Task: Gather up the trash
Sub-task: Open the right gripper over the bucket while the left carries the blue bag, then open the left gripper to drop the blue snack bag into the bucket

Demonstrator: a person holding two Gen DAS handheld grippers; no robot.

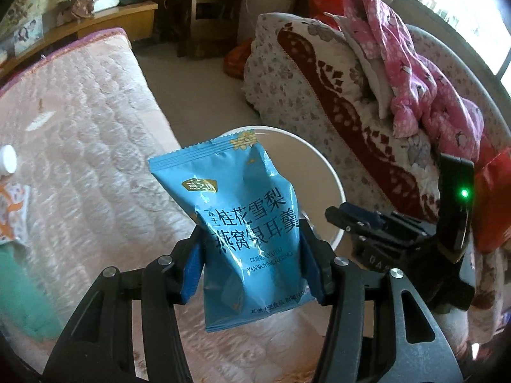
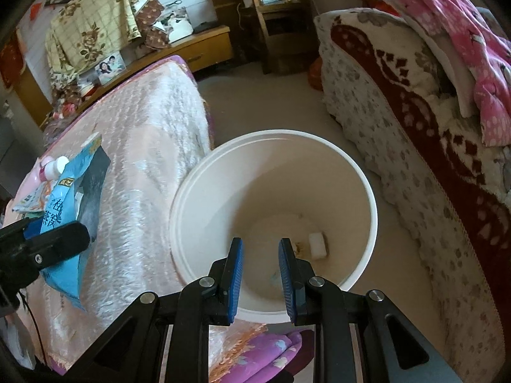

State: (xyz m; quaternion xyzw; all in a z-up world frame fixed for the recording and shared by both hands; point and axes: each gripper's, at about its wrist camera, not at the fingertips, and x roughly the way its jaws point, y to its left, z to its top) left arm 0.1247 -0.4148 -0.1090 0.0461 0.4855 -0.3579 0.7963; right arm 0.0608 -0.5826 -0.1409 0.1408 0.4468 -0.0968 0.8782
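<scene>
A blue snack bag point(image 1: 249, 223) with dark print stands upright between the blue pads of my left gripper point(image 1: 252, 255), which is shut on its lower half. Behind the bag is the white bucket point(image 1: 322, 159). In the right wrist view the same bag point(image 2: 64, 198) hangs to the left of the bucket point(image 2: 191, 191), over the bed edge. My right gripper point(image 2: 258, 274) hovers above the bucket's near rim, its jaws drawn close with nothing between them. A small white scrap point(image 2: 317, 245) lies on the bucket floor.
A pink quilted bed point(image 1: 95, 127) fills the left, with a white bottle point(image 2: 57, 164) and wrappers point(image 2: 32, 198) on it. On the right are a floral and maroon blanket pile point(image 2: 415, 127) and pink clothing point(image 1: 415, 73). Beige floor runs between; wooden furniture stands at the back.
</scene>
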